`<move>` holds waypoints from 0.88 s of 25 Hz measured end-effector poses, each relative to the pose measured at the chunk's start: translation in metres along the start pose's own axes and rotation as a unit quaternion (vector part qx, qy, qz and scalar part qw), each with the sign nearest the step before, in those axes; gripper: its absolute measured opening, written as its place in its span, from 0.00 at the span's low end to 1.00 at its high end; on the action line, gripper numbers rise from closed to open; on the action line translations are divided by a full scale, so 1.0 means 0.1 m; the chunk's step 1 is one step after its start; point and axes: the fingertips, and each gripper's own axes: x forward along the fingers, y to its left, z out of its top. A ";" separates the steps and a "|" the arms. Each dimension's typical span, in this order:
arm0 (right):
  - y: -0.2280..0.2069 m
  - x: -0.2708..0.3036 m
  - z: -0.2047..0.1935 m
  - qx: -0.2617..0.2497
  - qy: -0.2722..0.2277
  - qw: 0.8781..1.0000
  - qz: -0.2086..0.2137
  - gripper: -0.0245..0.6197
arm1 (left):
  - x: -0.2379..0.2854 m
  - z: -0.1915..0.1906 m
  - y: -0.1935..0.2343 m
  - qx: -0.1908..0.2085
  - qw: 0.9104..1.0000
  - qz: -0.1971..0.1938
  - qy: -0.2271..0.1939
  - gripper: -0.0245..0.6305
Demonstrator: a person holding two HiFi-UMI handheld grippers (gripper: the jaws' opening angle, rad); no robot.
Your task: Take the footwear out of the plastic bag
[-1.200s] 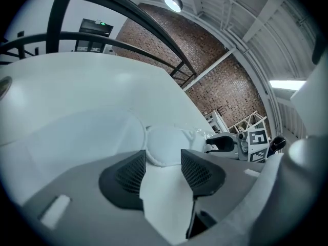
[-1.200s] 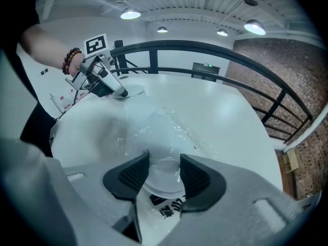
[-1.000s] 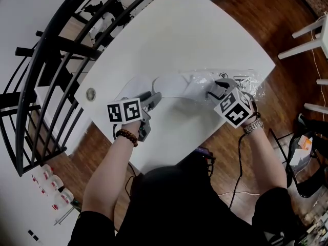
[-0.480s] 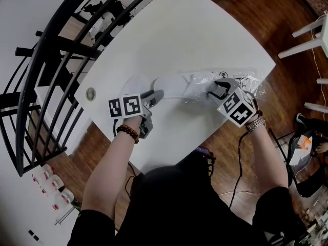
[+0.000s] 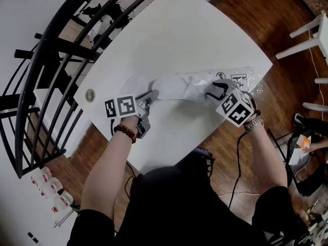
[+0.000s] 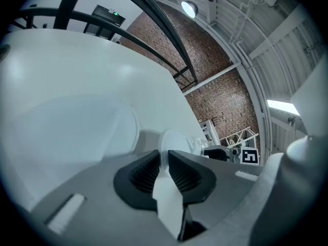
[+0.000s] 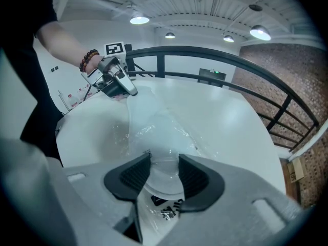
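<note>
A white slipper (image 5: 171, 86) lies on the white table (image 5: 179, 35), its far half inside a clear plastic bag (image 5: 233, 78). My left gripper (image 5: 152, 93) is at the slipper's bare end. Its jaws are closing, and the pads pinch a thin white edge of the slipper (image 6: 168, 186) in the left gripper view (image 6: 164, 169). My right gripper (image 5: 212, 89) is at the bag's other end, jaws wide and closing slightly. They hug the bagged, rounded end of the slipper (image 7: 163, 178). A second white slipper (image 5: 134, 84) lies flat beside the left gripper.
A black metal railing (image 5: 61, 50) curves round the table's far left side. A round grommet (image 5: 90, 94) sits near the table's left corner. Wooden floor and white chair legs (image 5: 307, 35) are at the right. The table's near edge runs just under both hands.
My left gripper has moved forward onto the slipper's bare end, and its jaws have closed from wide open onto that edge. The right gripper has barely shifted.
</note>
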 end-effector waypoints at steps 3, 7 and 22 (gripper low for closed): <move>-0.01 -0.02 0.02 0.009 -0.003 1.000 -0.006 0.29 | -0.10 0.05 -0.06 -0.002 1.000 -0.015 -0.017 0.13; -0.06 -0.05 0.02 0.011 -0.004 1.000 -0.018 0.24 | -0.24 0.10 -0.05 -0.007 0.999 -0.021 -0.040 0.12; -0.15 -0.09 0.05 0.020 0.006 0.997 -0.070 0.13 | -1.32 0.08 0.28 -0.078 0.980 -0.051 -0.178 0.11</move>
